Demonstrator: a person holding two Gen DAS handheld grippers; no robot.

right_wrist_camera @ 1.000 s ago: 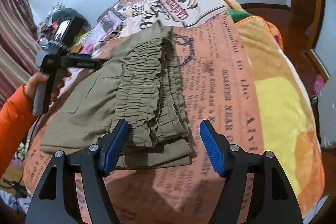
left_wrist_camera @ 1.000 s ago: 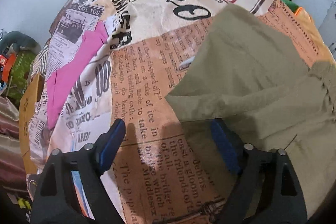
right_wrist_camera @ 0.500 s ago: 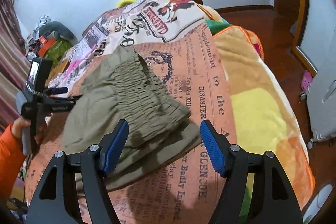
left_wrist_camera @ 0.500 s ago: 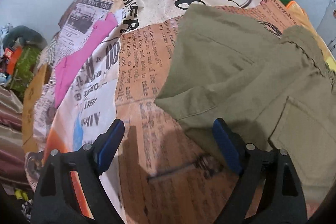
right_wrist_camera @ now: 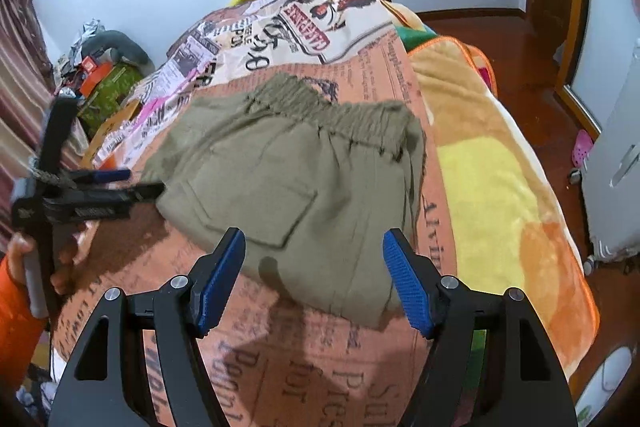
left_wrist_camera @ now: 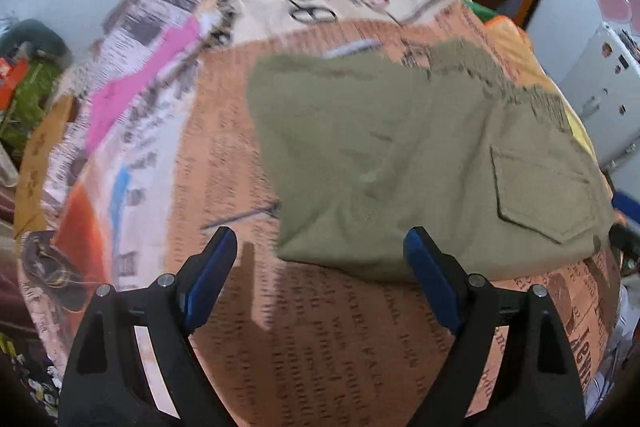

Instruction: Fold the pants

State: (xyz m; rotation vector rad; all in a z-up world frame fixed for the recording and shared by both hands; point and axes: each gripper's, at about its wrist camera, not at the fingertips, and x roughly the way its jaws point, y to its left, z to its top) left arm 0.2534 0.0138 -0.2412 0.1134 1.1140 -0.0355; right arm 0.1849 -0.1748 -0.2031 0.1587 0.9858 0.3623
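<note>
The olive-green pants [left_wrist_camera: 400,155] lie folded in a compact stack on the newspaper-print bedspread [left_wrist_camera: 320,347], back pocket up, elastic waistband at the far side. They also show in the right wrist view [right_wrist_camera: 296,179]. My left gripper [left_wrist_camera: 320,275] is open and empty, just short of the stack's near edge. My right gripper [right_wrist_camera: 316,275] is open and empty, over the near edge of the stack. The left gripper also shows in the right wrist view [right_wrist_camera: 116,187], at the stack's left side.
A pink cloth [left_wrist_camera: 136,95] lies on the bedspread to the left. A yellow and orange blanket [right_wrist_camera: 500,187] covers the bed's right side. A white cabinet [right_wrist_camera: 616,163] stands on the wooden floor at right. Clutter [right_wrist_camera: 100,75] sits by the far left wall.
Both grippers have pulled back from the pants and swung around them. The stack now lies with the pocket face up. Both stay open.
</note>
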